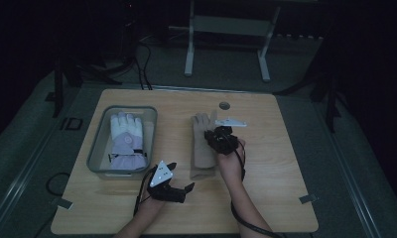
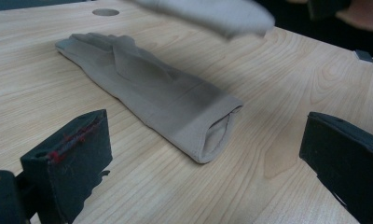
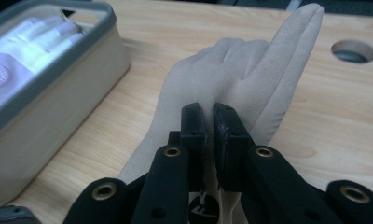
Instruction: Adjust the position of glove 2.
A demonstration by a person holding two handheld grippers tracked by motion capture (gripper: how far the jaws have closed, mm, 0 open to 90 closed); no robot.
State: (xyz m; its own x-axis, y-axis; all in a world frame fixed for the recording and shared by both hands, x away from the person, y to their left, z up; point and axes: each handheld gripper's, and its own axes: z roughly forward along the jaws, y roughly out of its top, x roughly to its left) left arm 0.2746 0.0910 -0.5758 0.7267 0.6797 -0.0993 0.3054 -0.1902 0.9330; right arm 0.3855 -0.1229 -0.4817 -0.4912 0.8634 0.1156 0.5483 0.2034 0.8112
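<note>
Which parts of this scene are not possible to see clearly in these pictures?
- Right gripper, right gripper view: whether its shut fingers pinch the beige glove; the fingers cover the contact.
- Beige glove, high view: its thumb side, under the right gripper.
- White glove in the bin, high view: logo too small and dim.
- Pale shape, left gripper view: blurred and cut by the top edge.

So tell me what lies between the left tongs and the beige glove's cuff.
Only bare wooden table, seen in the left gripper view between the open left tongs and beige glove.
</note>
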